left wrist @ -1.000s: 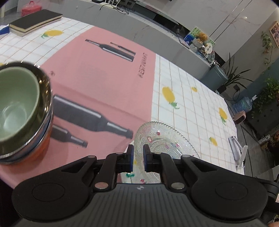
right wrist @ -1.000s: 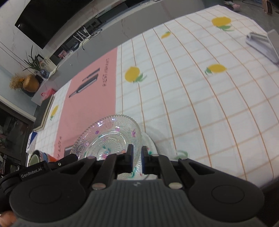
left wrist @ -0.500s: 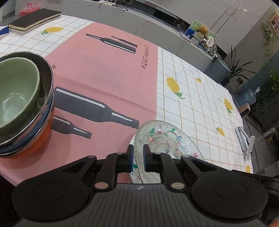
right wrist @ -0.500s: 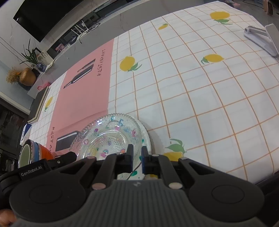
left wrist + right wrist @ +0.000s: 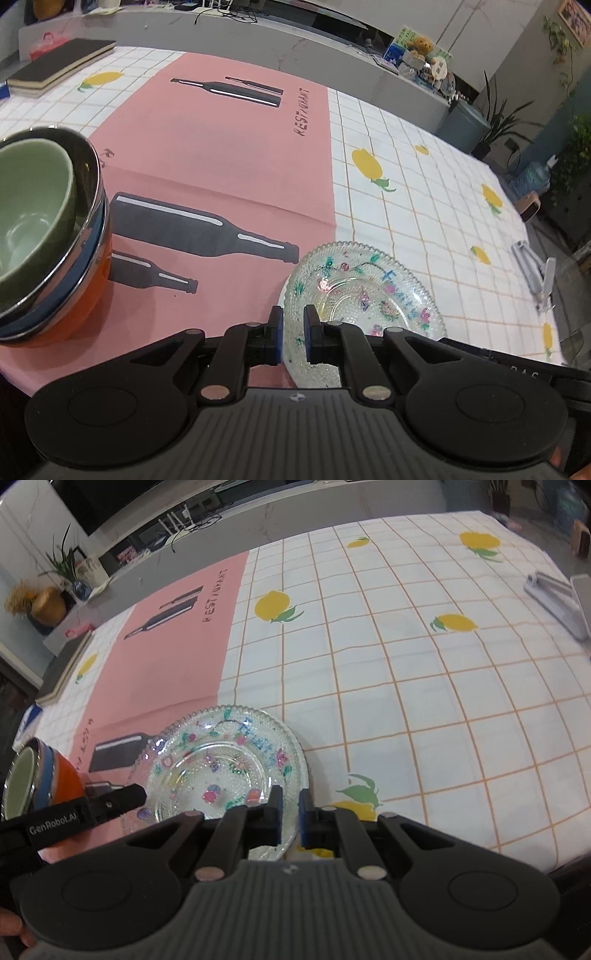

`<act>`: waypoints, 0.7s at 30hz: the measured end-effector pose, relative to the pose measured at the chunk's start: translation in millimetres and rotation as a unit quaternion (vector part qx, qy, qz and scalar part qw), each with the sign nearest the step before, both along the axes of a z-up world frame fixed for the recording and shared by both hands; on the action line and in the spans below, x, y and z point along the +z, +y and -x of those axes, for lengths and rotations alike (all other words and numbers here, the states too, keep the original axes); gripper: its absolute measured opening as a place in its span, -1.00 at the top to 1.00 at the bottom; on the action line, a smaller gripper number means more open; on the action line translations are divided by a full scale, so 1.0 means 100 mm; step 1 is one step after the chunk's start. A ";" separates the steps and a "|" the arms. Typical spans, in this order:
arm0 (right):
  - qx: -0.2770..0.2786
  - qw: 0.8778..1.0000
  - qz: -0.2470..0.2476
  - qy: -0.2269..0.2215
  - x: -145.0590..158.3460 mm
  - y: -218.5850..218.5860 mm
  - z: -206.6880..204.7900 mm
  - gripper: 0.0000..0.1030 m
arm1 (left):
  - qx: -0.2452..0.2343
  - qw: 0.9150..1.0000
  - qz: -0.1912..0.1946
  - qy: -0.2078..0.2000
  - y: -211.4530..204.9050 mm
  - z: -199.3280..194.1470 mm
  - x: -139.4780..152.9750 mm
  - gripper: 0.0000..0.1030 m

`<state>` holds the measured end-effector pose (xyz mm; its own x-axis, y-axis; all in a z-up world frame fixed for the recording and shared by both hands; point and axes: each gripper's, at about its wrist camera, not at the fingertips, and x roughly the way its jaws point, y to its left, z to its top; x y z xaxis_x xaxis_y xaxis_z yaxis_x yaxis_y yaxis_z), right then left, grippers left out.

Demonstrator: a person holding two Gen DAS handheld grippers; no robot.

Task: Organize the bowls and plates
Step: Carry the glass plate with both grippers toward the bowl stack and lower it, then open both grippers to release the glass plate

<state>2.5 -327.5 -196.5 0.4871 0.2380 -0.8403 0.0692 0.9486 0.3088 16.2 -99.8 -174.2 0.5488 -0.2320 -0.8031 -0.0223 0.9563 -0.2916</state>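
With jaws nearly closed, both grippers flank glass plate (image 5: pixel 221 760).

Clear glass plate (image 5: pixel 221 764) with multicoloured floral print; green bowl (image 5: pixel 29 214) nested in steel, blue and orange bowls (image 5: pixel 79 295); pink-and-lemon-checked tablecloth (image 5: pixel 406 672).

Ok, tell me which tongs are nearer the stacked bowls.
Left. The left tongs sit at the rim of the glass plate, on the side facing the stacked bowls; the right tongs are at its opposite side.
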 end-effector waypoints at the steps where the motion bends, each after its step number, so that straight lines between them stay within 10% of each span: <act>1: 0.002 1.000 0.004 0.000 0.00 0.01 0.00 0.89 | -0.001 1.000 -0.006 0.001 -0.01 0.00 0.00 0.78; 13: 0.014 0.999 0.035 -0.007 0.00 0.08 0.01 0.89 | -0.013 0.999 -0.029 0.006 -0.05 0.00 -0.03 0.77; 18: 0.009 0.999 0.034 -0.006 -0.02 0.07 0.02 0.57 | -0.012 1.000 -0.028 0.004 -0.04 0.00 -0.03 0.71; 21: 0.006 0.999 0.035 -0.003 -0.03 0.06 0.03 0.31 | -0.012 0.999 -0.033 0.002 -0.04 0.01 -0.03 0.31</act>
<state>-0.2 -321.3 -199.8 0.4896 0.1855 -0.8520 0.0560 0.9684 0.2430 15.4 -103.7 -176.9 0.5402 -0.1918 -0.8194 0.0006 0.9738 -0.2275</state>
